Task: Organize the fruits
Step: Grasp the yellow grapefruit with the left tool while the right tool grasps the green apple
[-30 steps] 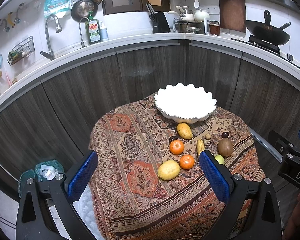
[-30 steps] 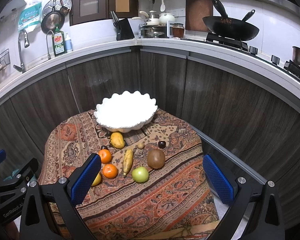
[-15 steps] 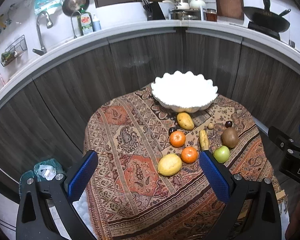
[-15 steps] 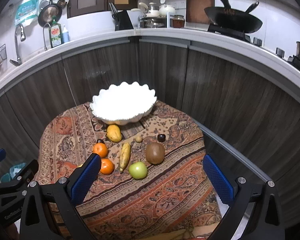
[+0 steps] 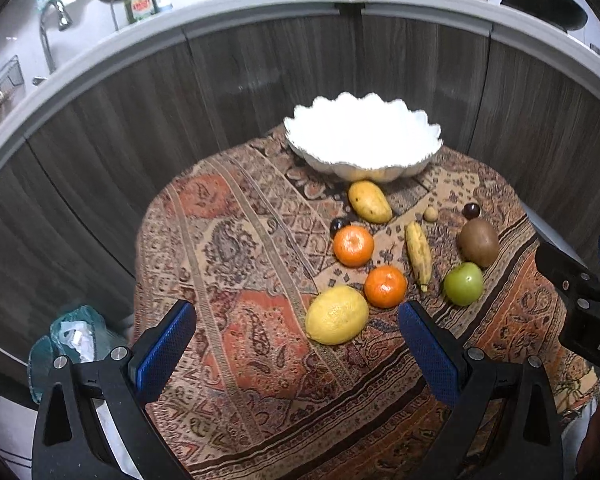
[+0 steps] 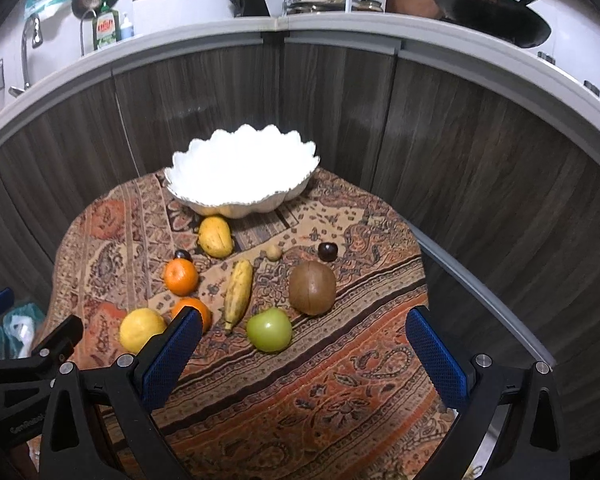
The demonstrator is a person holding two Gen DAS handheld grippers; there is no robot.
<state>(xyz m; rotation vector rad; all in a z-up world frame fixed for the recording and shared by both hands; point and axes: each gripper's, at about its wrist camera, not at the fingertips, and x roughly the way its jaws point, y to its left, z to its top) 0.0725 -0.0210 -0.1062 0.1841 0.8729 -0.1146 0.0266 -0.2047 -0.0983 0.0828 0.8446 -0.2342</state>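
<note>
A white scalloped bowl (image 5: 362, 136) (image 6: 242, 172) stands empty at the far side of a small table under a patterned cloth (image 5: 236, 280). In front of it lie a mango (image 5: 369, 201), two oranges (image 5: 353, 245) (image 5: 385, 286), a lemon (image 5: 336, 314), a banana (image 5: 418, 254), a green apple (image 6: 269, 329) and a brown kiwi (image 6: 312, 287). My left gripper (image 5: 296, 354) is open and hovers just short of the lemon. My right gripper (image 6: 302, 356) is open too, above the cloth just short of the apple. Neither holds anything.
Two dark plums (image 6: 327, 251) (image 6: 183, 255) and a small pale round fruit (image 6: 273, 252) lie among the rest. Dark wood cabinet fronts (image 6: 340, 112) curve close behind the table. A green bag (image 5: 72, 336) sits on the floor to the left.
Both grippers have dropped and moved forward toward the fruit, so the table fills more of each view. Nothing on the table has moved.
</note>
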